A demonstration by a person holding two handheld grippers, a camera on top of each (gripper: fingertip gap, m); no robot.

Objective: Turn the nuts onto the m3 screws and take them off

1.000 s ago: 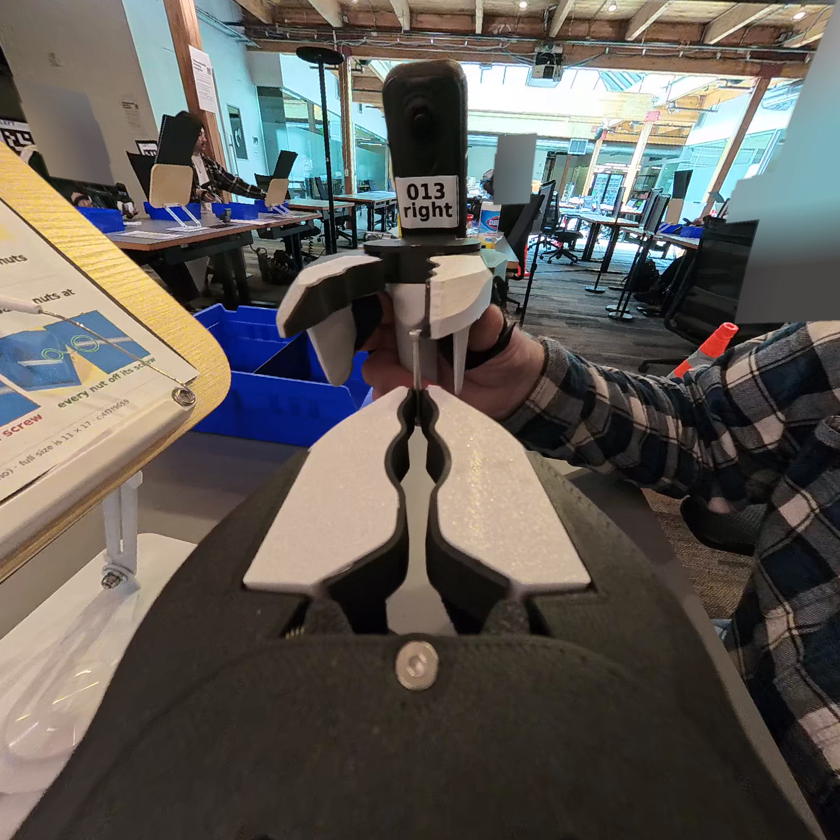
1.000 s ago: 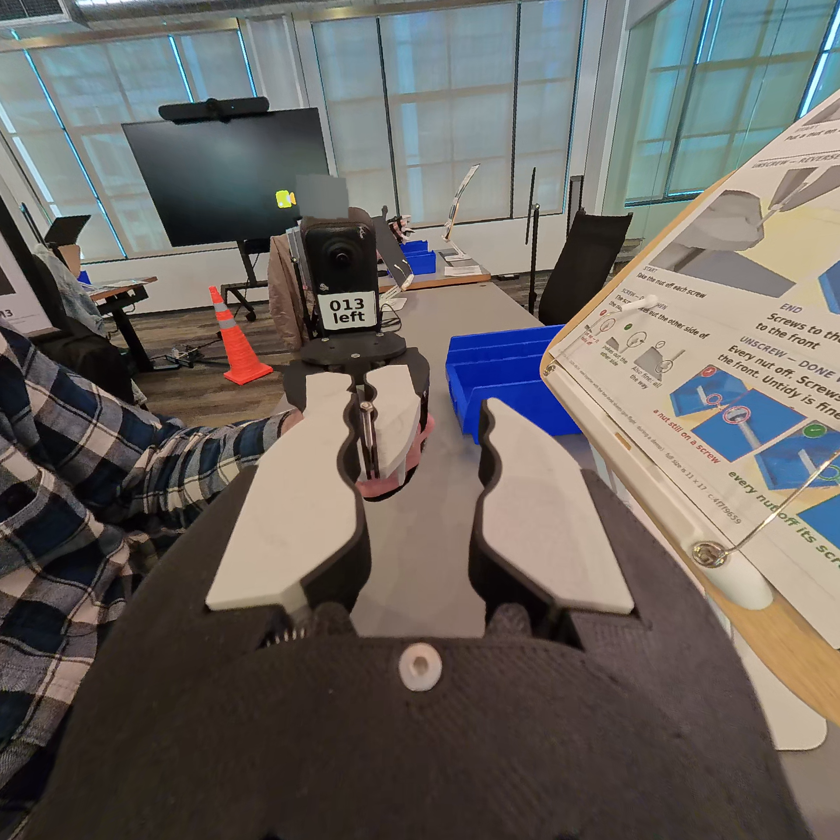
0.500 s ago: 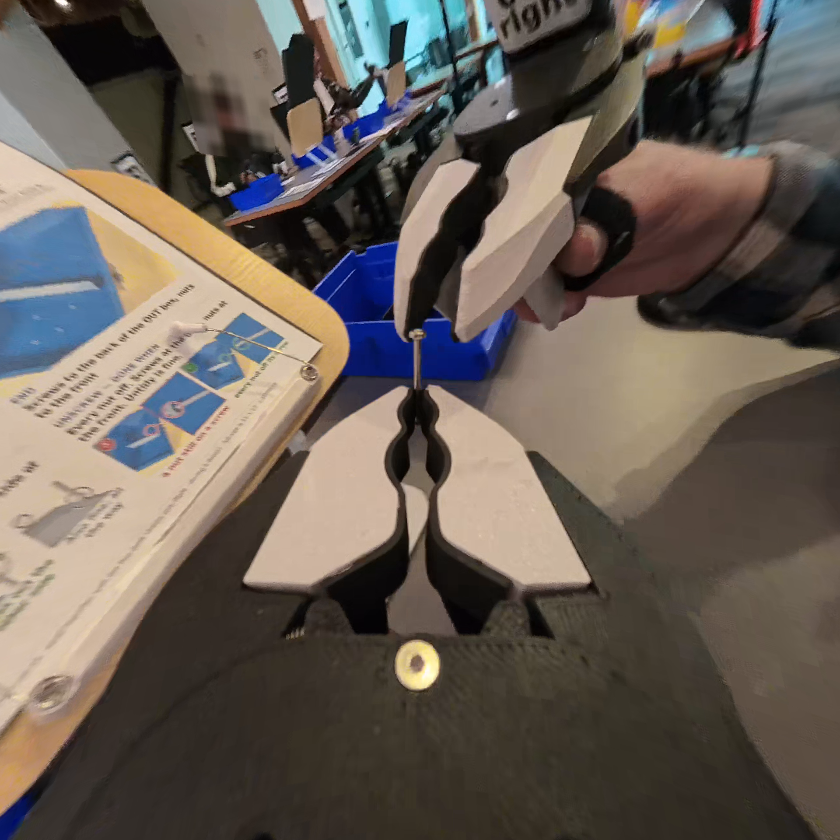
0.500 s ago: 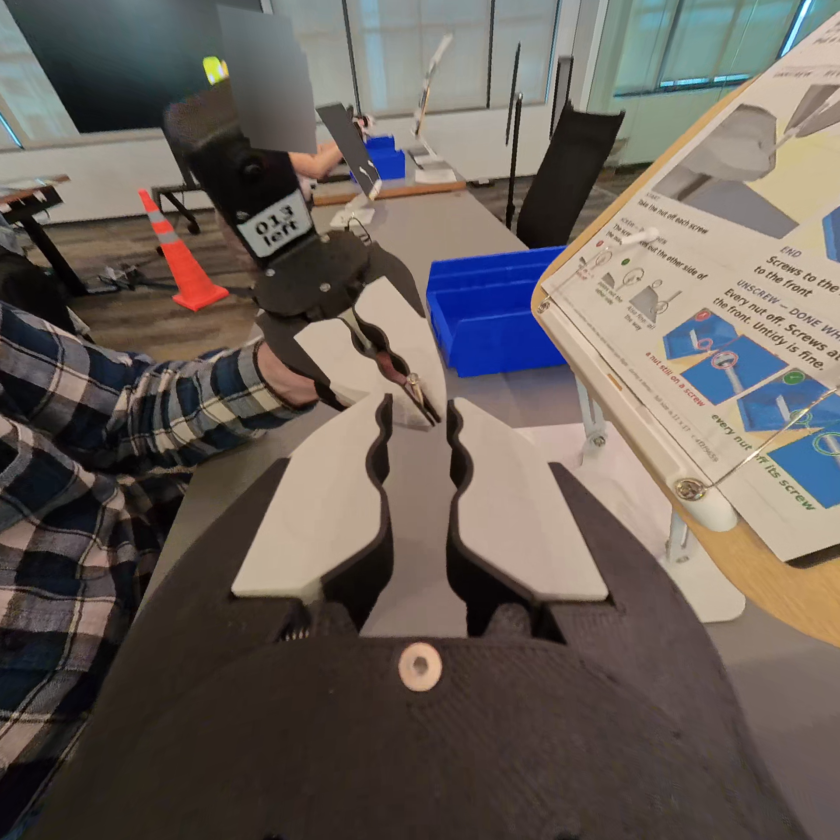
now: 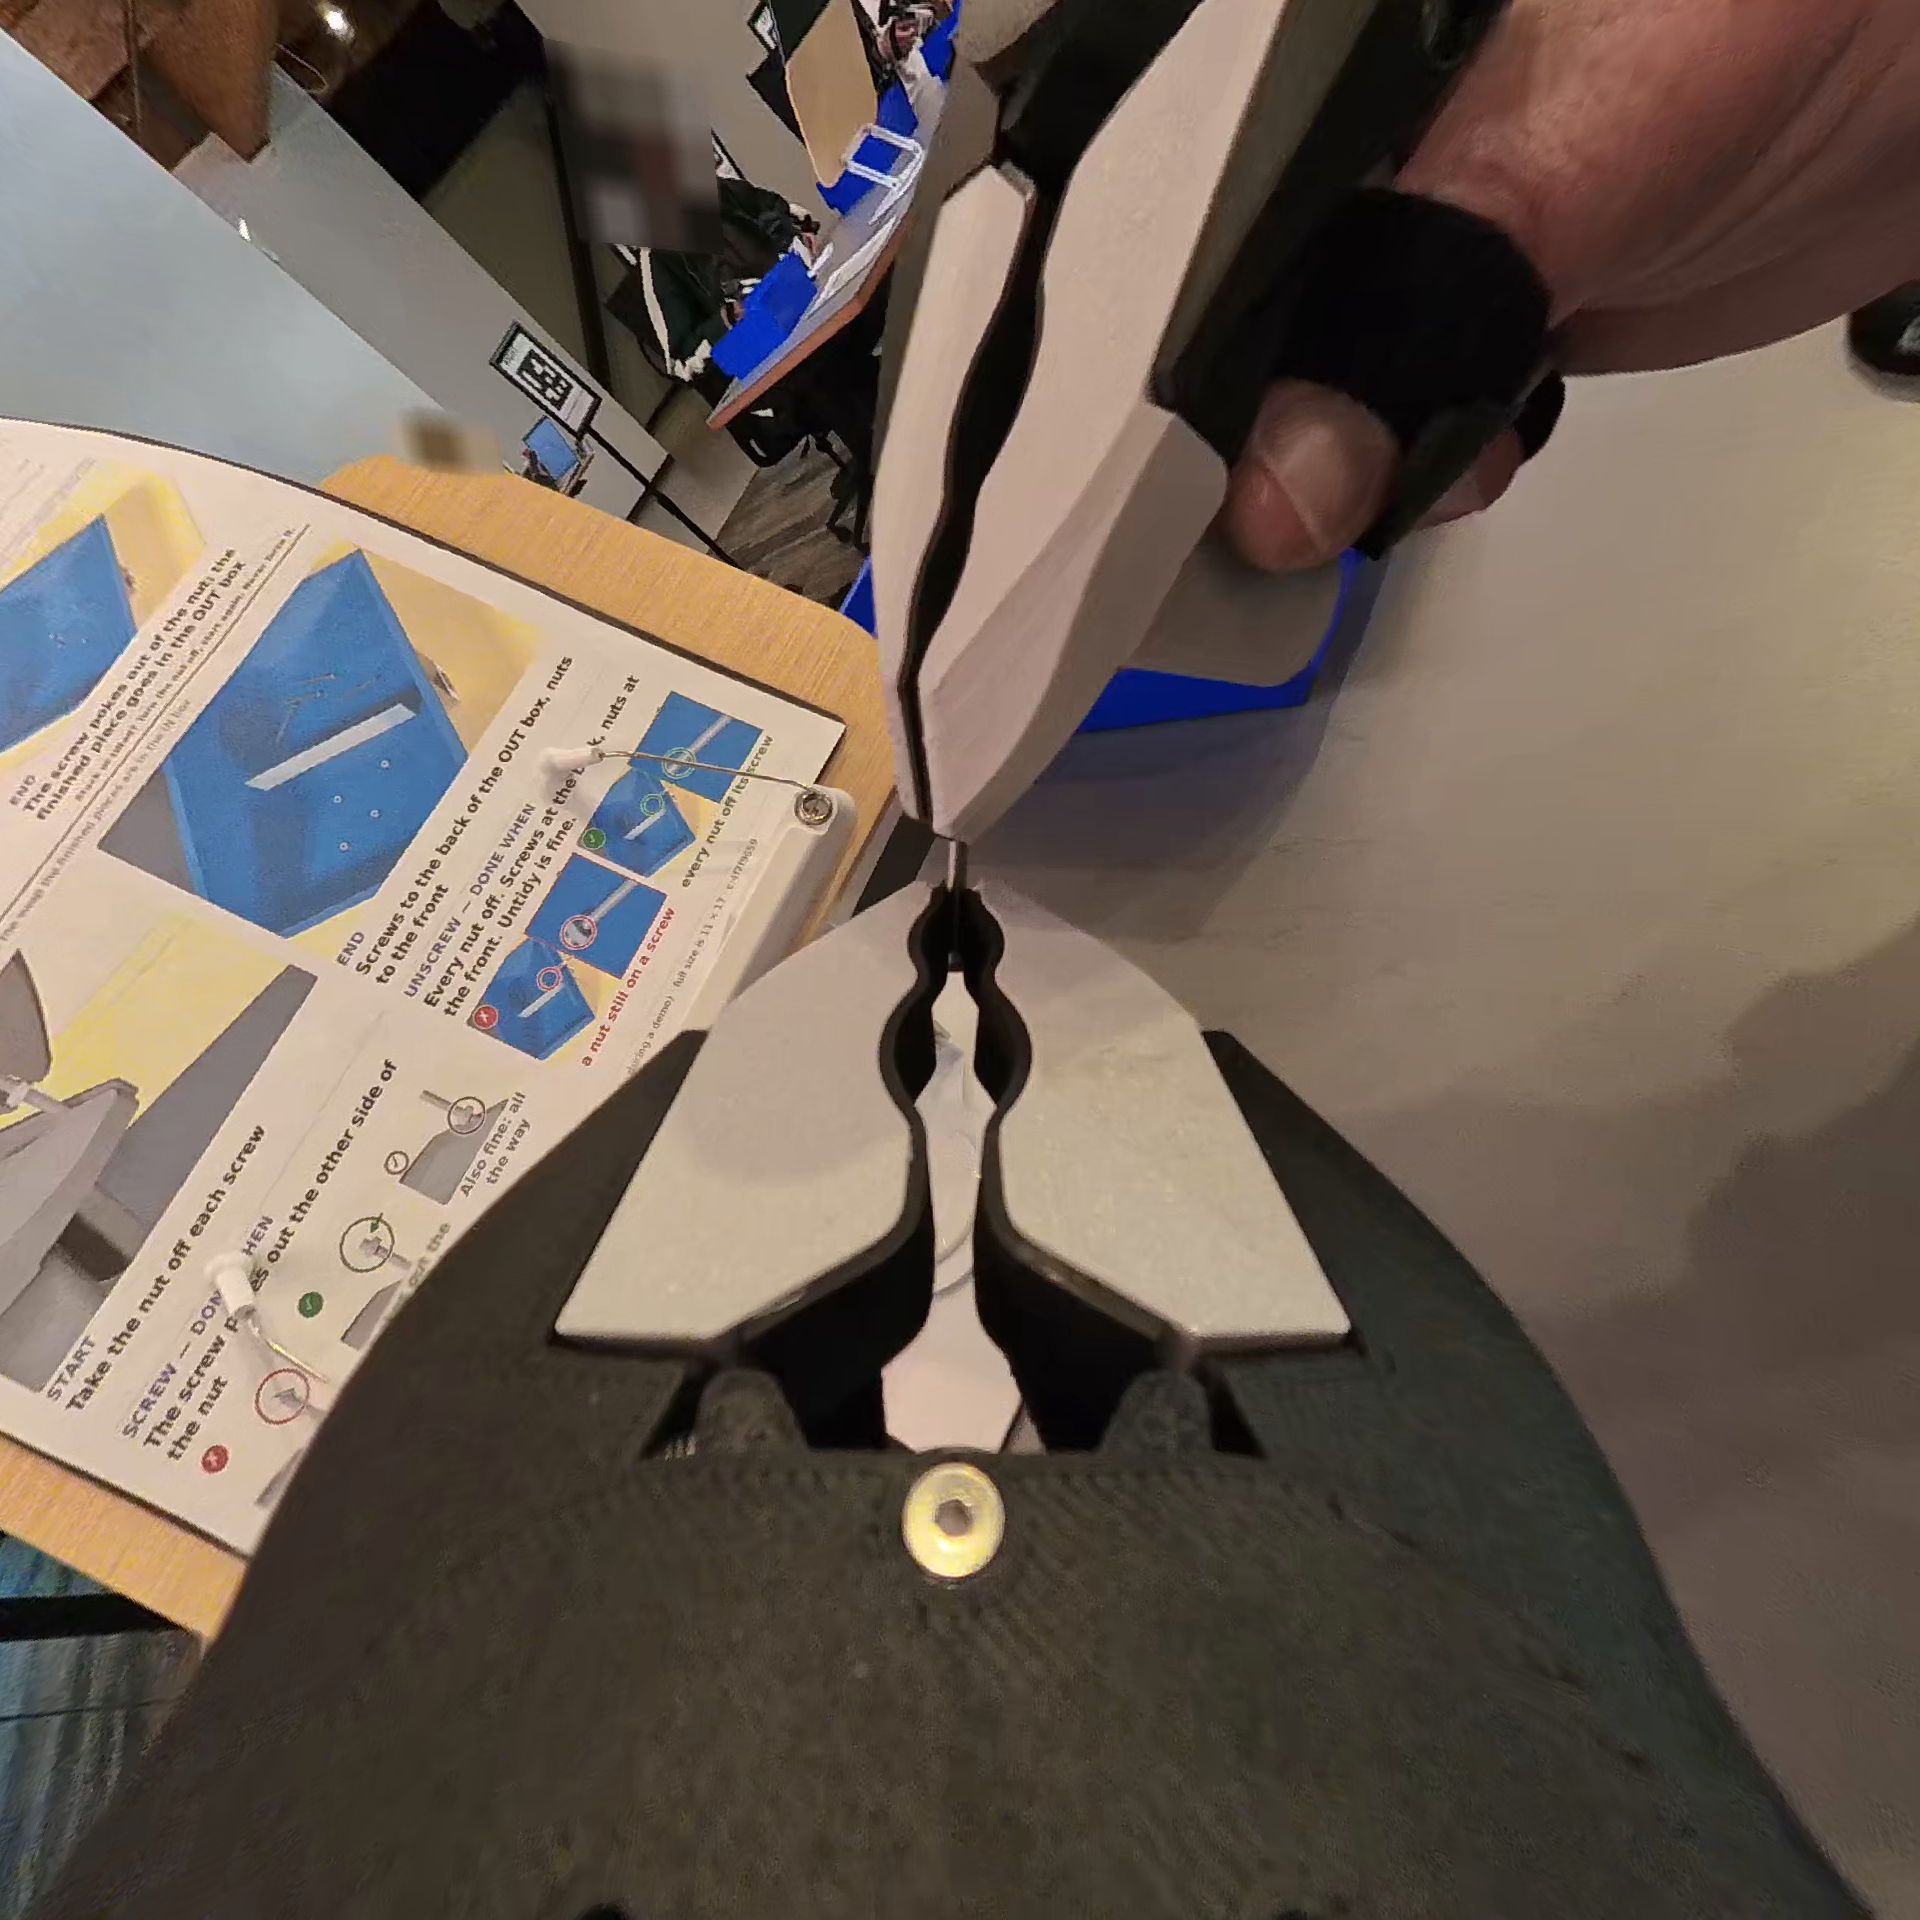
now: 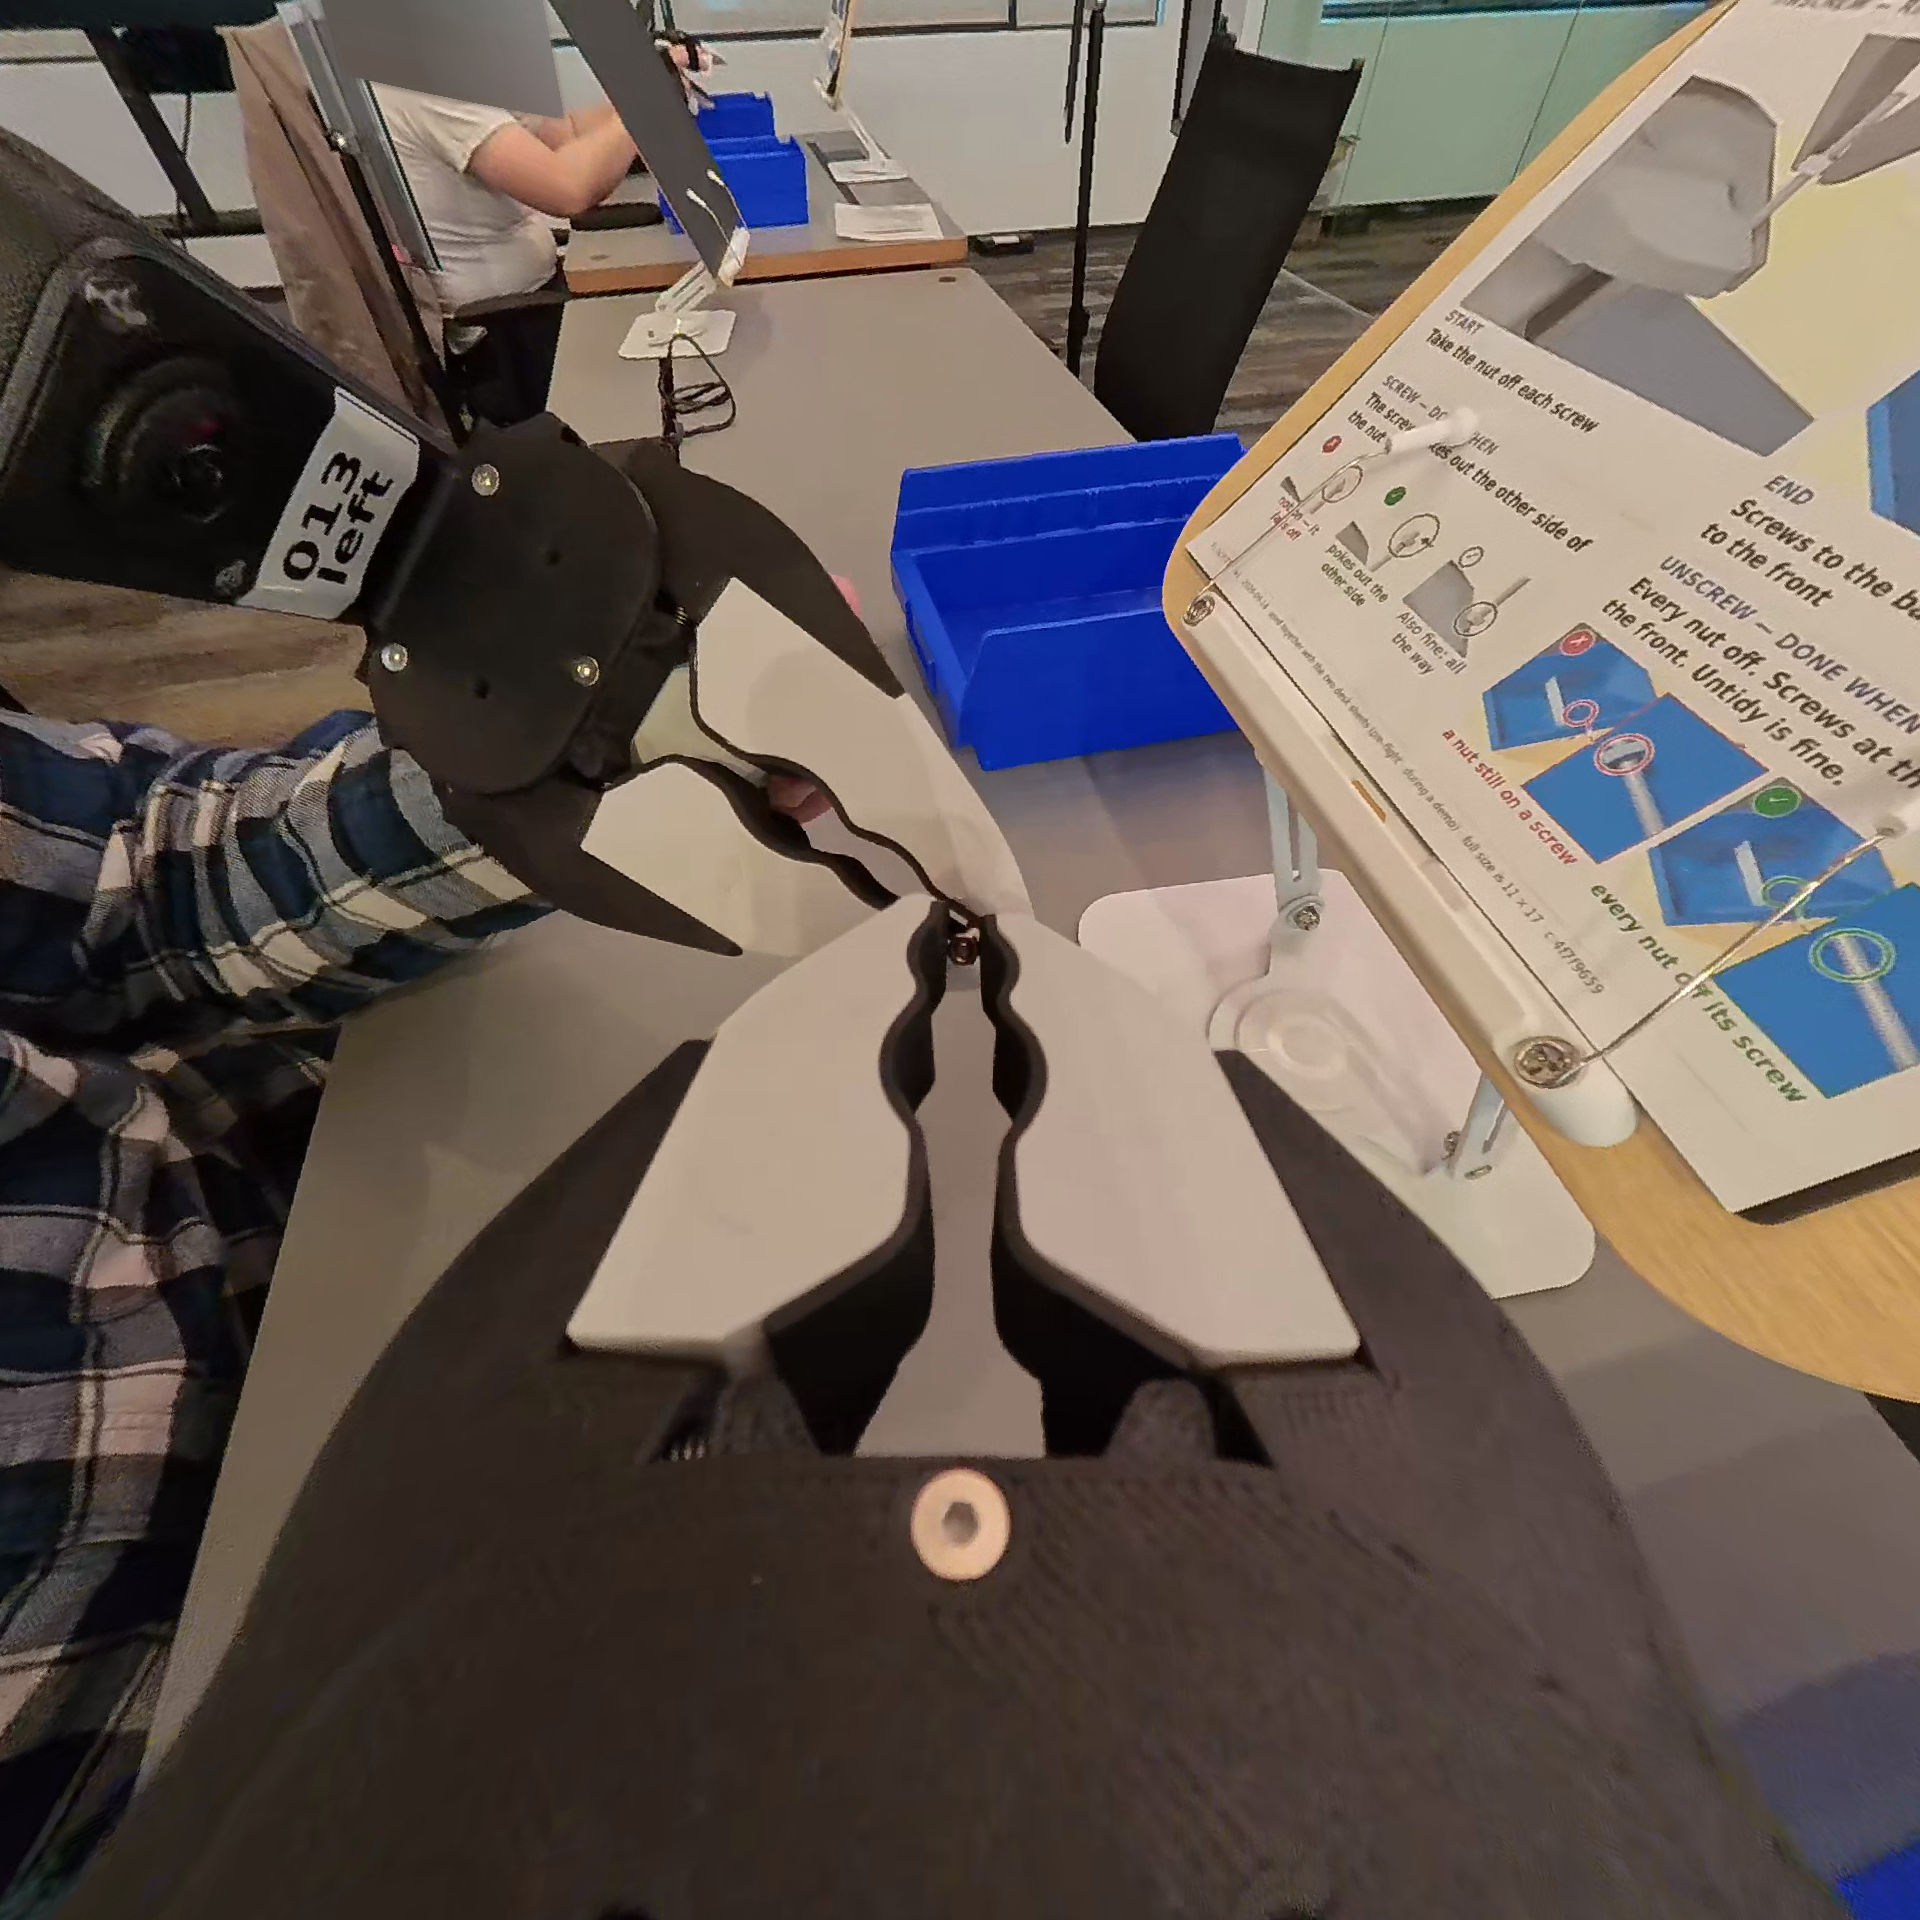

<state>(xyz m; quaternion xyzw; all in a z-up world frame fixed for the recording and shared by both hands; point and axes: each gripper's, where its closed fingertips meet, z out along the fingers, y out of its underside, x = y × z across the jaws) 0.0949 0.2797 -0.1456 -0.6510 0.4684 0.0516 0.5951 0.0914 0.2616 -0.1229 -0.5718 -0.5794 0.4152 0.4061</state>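
Observation:
My left gripper (image 5: 951, 906) is shut on a thin metal screw (image 5: 954, 868) whose shaft sticks out past its tips. My right gripper (image 6: 962, 923) meets it tip to tip and is shut on a small dark nut (image 6: 965, 948) at the screw's far end. In the left wrist view the right gripper (image 5: 928, 821) comes down from above, held by a hand (image 5: 1621, 166), and closes over the screw's end. In the right wrist view the left gripper (image 6: 935, 902) reaches in from the left, held on a plaid-sleeved arm (image 6: 208, 894). Both are held above the grey table (image 6: 852, 395).
A blue bin (image 6: 1060, 603) stands on the table behind the grippers; it also shows in the left wrist view (image 5: 1195, 691). A wooden board with an instruction sheet (image 6: 1621, 644) leans on a white stand (image 6: 1351, 1049) to the right. A person sits at a far table (image 6: 488, 197). Both grippers' tips are close together, under 4 cm apart.
My right gripper went from wide open to shut on the nut at the screw's end. Both grippers tilted and drew close together, tip to tip. The left gripper kept hold of the screw.

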